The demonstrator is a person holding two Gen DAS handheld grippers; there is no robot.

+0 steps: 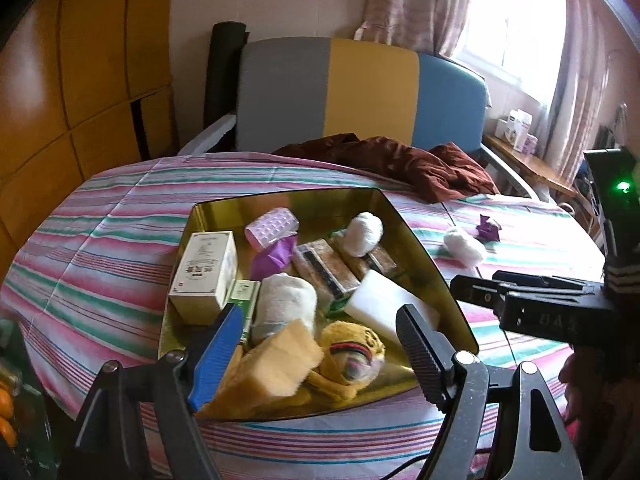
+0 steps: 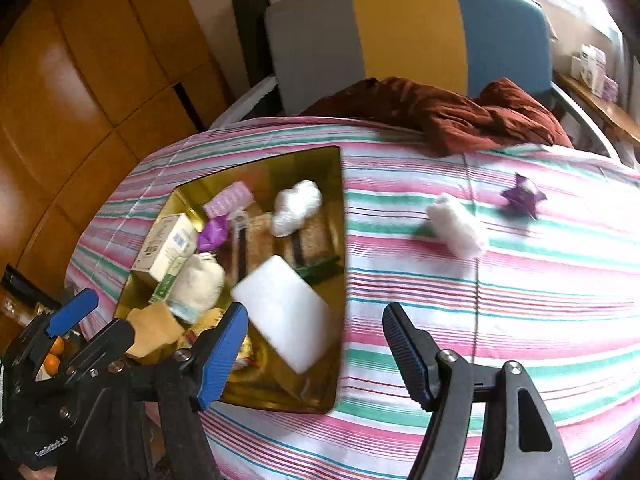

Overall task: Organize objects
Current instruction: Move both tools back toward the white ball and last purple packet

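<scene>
Left wrist view looks down over the left tongs [image 1: 316,344], whose jaws stand wide with nothing between them, hanging above the near end of the gold tray [image 1: 420,240]. That tray lies on the striped bed sheet [image 1: 100,248], its long axis running from 6 o'clock up toward 12. Inside it, a white foam block [image 1: 384,304] lies flat with its long side slanting from 10 to 4 o'clock. A cream carton [image 1: 204,276] stands at the tray's 9 o'clock side, and a grey-white rolled cloth [image 1: 284,304] stands just beside it. A yellow sponge [image 1: 276,364] and a yellow plush toy [image 1: 352,348] sit at the near edge. A pink hair roller [image 1: 272,226] lies toward 12 o'clock, its axis pointing from 8 to 2.

Outside the tray, at 3 o'clock on the sheet, a white fluffy roll [image 2: 456,228] lies with its long axis from 10 to 4 o'clock. A purple paper star [image 2: 522,196] sits near it but apart, toward 2 o'clock. A brown cloth [image 2: 460,116] is heaped at the far edge.

In the right wrist view, the right tongs [image 2: 316,348] point steeply down, jaws wide and empty. One jaw hangs over the tray's near right corner, the other over bare sheet. The left tongs show at 8 o'clock of that view.
</scene>
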